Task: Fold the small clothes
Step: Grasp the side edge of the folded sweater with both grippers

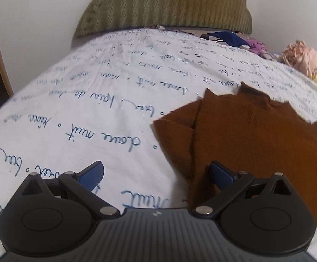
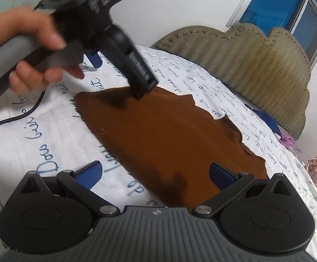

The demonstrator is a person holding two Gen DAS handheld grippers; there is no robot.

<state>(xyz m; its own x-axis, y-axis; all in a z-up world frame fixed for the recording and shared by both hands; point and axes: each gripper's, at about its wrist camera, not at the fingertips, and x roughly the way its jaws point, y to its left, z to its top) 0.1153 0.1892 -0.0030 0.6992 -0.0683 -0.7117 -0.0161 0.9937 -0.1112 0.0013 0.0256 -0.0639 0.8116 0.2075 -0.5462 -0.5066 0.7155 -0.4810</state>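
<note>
The brown garment (image 2: 169,135) lies flat mid-frame on the bed (image 1: 75,100), one side folded. Both hand-held grippers, left (image 1: 156,174) and right (image 2: 156,174), gape wide, empty; more clothes (image 1: 300,59) wait upper right.

The brown garment (image 2: 158,139) is a matt, soft knit cloth. The bed sheet (image 1: 71,109) looks like thin, wrinkly printed cotton. The headboard (image 2: 256,65) is ribbed olive fabric, kinda fuzzy. Each gripper, left (image 1: 156,175) and right (image 2: 156,174), is matt black plastic with shiny metal pins and textured blue pads (image 1: 93,174).
</note>
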